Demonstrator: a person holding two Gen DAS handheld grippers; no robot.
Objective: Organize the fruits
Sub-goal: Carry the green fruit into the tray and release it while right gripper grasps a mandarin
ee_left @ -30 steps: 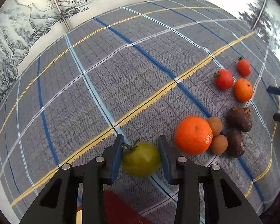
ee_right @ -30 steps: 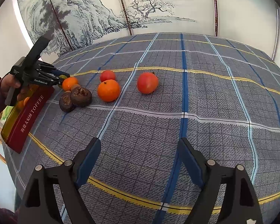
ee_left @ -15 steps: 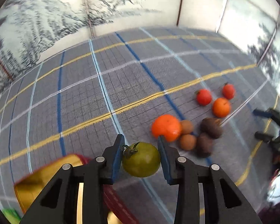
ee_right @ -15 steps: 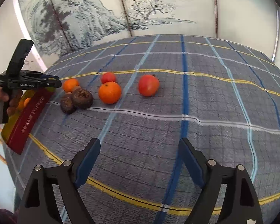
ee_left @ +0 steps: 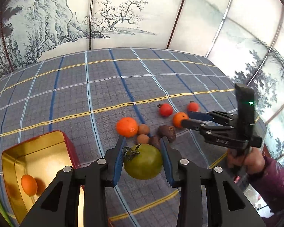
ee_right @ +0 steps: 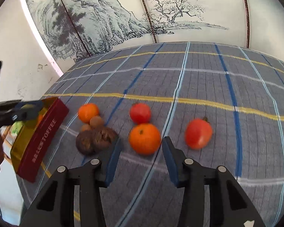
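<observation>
Green round tomato with a dried stem (ee_left: 143, 163) sits clamped between the blue pads of the left gripper (ee_left: 143, 162), raised off the grey plaid tablecloth (ee_left: 96, 87). Left wrist view alone shows inside the red toffee tin with gold lining (ee_left: 37, 151) at 9 o'clock of the tomato: one small orange fruit (ee_left: 29, 185) lies on its floor. Same view shows the right gripper (ee_left: 187, 117) from the side at 3 o'clock, a hand in a maroon sleeve (ee_left: 255, 162) on its grip, tips at a small orange mandarin (ee_left: 179, 119). Right wrist view alone shows that mandarin (ee_right: 144, 138) framed between the right gripper's pads (ee_right: 111, 157); the jaws have just been closing around it, blur hides whether they touch. That view also gives the tin's lettered red side (ee_right: 41, 141) at 9 o'clock, and the left gripper (ee_right: 26, 111) above its rim, blurred. Loose fruit on the cloth: bigger orange mandarin (ee_left: 126, 127), two tan round fruits (ee_left: 143, 134), two dark wrinkled brown fruits (ee_left: 167, 132), two red tomatoes (ee_left: 165, 109) at 12 o'clock of the cluster. Both grippers angle downward at the table.
</observation>
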